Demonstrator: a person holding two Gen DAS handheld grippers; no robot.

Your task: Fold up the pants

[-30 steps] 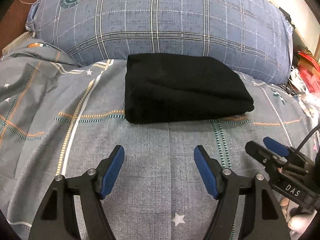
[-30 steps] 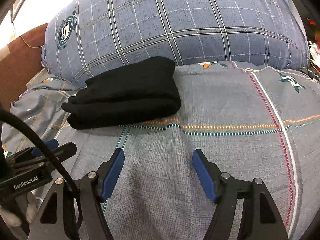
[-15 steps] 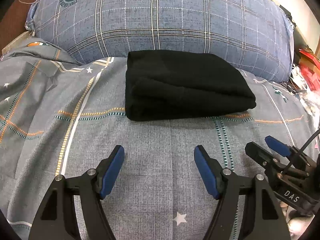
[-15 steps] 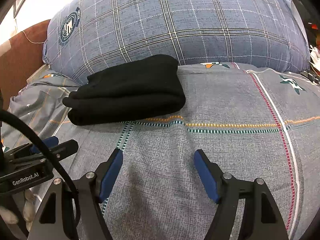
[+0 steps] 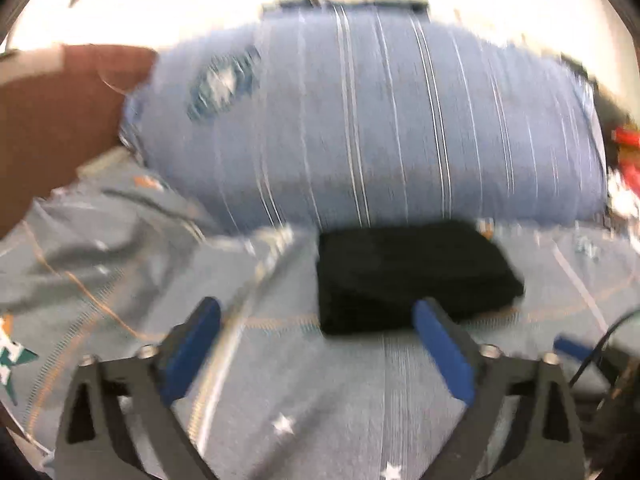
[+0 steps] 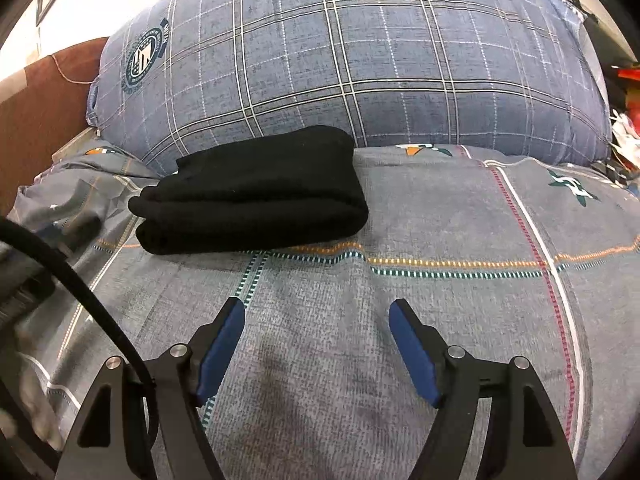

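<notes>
Right wrist view shows your folded pants (image 6: 252, 190) lying crosswise against the pillow (image 6: 360, 64), bedspread (image 6: 440, 220) free rightward, both claws, left gripper (image 5: 316, 344) and right gripper (image 6: 316, 340), spread empty.

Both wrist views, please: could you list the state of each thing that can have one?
black pants: folded into a compact stack, lying flat on the bedsheet, held by nothing.
plaid pillow: propped up behind the pants.
left gripper: jaws open, empty, short of the pants; view blurred.
right gripper: jaws open, empty, over bare sheet.
black cable: hanging loose at the left of the right wrist view.
</notes>
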